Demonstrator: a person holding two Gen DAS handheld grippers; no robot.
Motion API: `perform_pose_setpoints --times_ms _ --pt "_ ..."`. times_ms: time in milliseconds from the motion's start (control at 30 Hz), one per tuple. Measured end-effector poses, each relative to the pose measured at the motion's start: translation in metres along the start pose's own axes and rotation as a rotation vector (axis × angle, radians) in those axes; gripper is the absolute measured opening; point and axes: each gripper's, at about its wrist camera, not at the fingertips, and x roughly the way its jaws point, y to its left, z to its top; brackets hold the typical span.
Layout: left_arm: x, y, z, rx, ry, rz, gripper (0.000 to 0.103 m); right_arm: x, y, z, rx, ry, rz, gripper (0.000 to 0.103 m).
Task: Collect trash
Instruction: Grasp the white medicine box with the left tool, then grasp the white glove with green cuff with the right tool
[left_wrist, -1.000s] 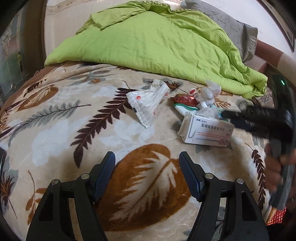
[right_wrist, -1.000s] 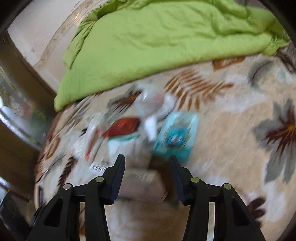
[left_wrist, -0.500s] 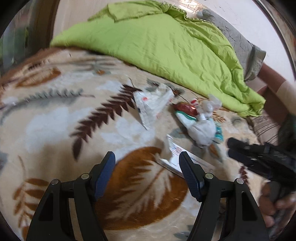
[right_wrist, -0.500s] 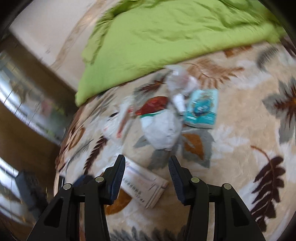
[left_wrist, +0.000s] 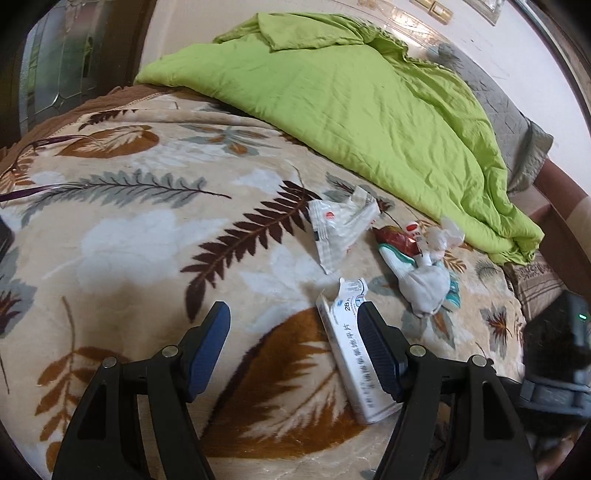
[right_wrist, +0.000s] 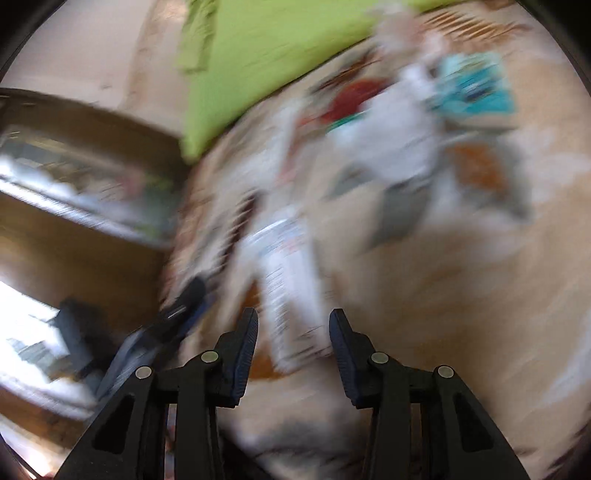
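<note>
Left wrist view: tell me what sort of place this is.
Most likely a bedroom. The trash lies on a bed spread with a leaf-patterned blanket, a rumpled green quilt is heaped at the far side, and a grey pillow sits beyond it against the wall.

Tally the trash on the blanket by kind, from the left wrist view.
Cardboard medicine box: 1
Clear plastic wrapper: 1
Red snack wrapper: 1
Crumpled white tissue or bag: 1
Crumpled clear plastic: 1
Teal packet, mostly hidden: 1
Total: 6
</note>
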Motion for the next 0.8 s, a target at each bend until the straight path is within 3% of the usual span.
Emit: perform_pose_setpoints --times_ms 67,133,267,400,533,600,667,800 --pt "0.0 -0.001 -0.001 0.008 0.004 -0.007 0.072 -0.014 0.005 -0.002 -0.025 -0.063 -0.029 0.045" --pt "0.006 -0.008 -0.003 0.031 0.039 -0.037 0.08 -0.035 -0.001 0.004 -0.03 -0.164 -0.124 0.045" --pt "0.023 -0.035 -0.014 0.142 0.132 -0.081 0.081 -0.057 -0.019 0.008 0.045 -0.262 -0.194 0.053" --pt "0.038 -0.056 -0.022 0.201 0.165 -0.042 0.082 -0.066 -0.016 0.011 0.029 -0.326 -0.25 0.061" --pt "0.059 -0.076 -0.027 0.288 0.168 0.075 0.082 -0.066 -0.002 0.012 -0.037 -0.39 -0.341 0.069" --pt "0.063 -0.079 -0.028 0.315 0.156 0.109 0.079 -0.063 0.003 0.015 -0.067 -0.398 -0.375 0.071" --pt "0.062 -0.076 -0.027 0.322 0.134 0.14 0.059 -0.056 0.004 0.021 -0.088 -0.397 -0.402 0.074" --pt "0.058 -0.067 -0.022 0.289 0.114 0.133 0.053 -0.041 0.005 0.04 -0.108 -0.39 -0.449 0.078"
